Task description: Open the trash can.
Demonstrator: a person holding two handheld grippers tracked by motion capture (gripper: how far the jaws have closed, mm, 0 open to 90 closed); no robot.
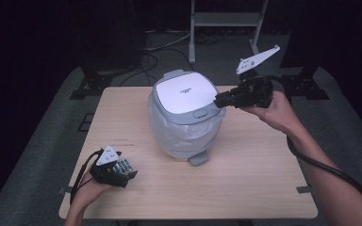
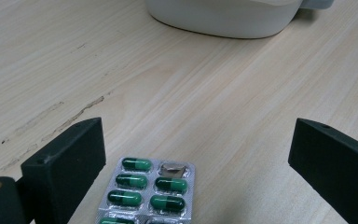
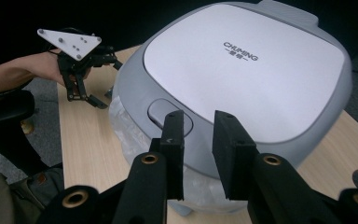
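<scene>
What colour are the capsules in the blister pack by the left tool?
Two-tone green capsules, dark and lighter halves, clearest in the left gripper view.

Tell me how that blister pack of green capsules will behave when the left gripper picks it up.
The blister pack lies flat and thin on the table, so getting jaws under its edge looks awkward. Its foil is probably slippery and slightly bendy. It is likely very light; one pocket already looks emptied and crushed.

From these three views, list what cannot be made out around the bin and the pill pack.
- Inside of the bin: hidden in the high view and the right gripper view by its closed lid.
- Pill pack: near end cut off by the bottom edge of the left gripper view; in the high view partly covered by the left tool.
- Small print under the lid's logo: too small in the right gripper view.
- Whether the right tool touches the lid's button: cannot tell.
</scene>
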